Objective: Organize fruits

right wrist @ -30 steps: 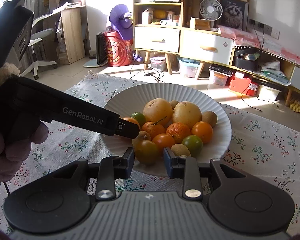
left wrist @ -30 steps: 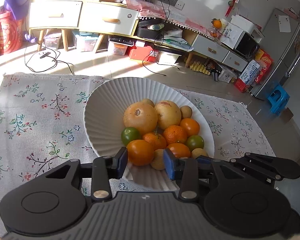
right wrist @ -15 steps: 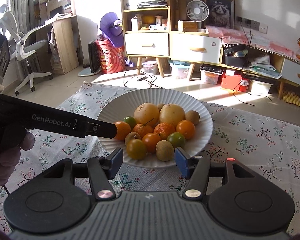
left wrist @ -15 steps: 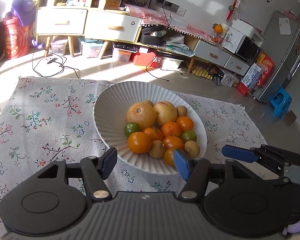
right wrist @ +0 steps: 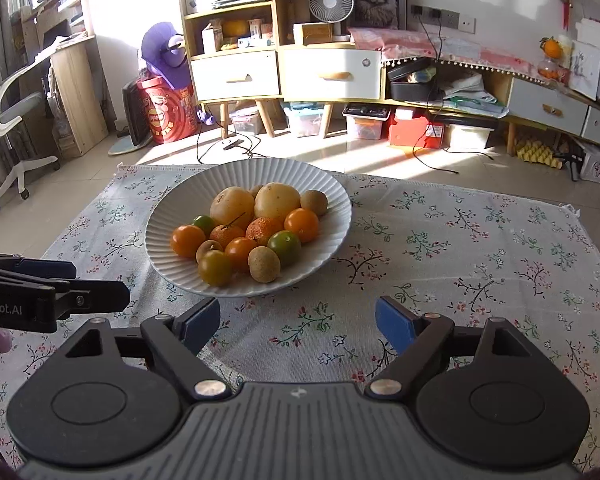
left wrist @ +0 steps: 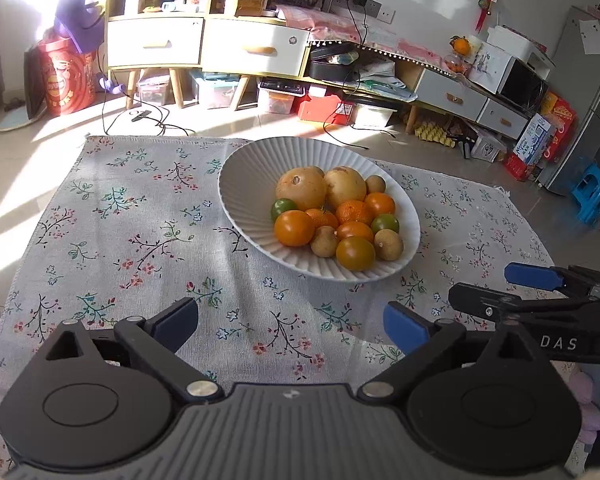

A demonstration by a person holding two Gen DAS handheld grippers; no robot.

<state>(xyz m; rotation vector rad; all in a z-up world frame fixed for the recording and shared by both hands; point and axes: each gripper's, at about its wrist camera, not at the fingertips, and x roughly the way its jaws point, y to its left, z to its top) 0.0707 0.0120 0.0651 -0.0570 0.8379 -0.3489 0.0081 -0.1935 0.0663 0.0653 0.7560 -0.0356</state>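
The left gripper (left wrist: 290, 326), jaws just spread and empty, hangs near the fruit-filled white bowl (left wrist: 244, 184).

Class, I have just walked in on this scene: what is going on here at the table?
A person holds a gripper in each hand. The left gripper and right gripper hover over the floral tablecloth, near the white ribbed bowl of fruit. Both jaws have just been opening and hold nothing.
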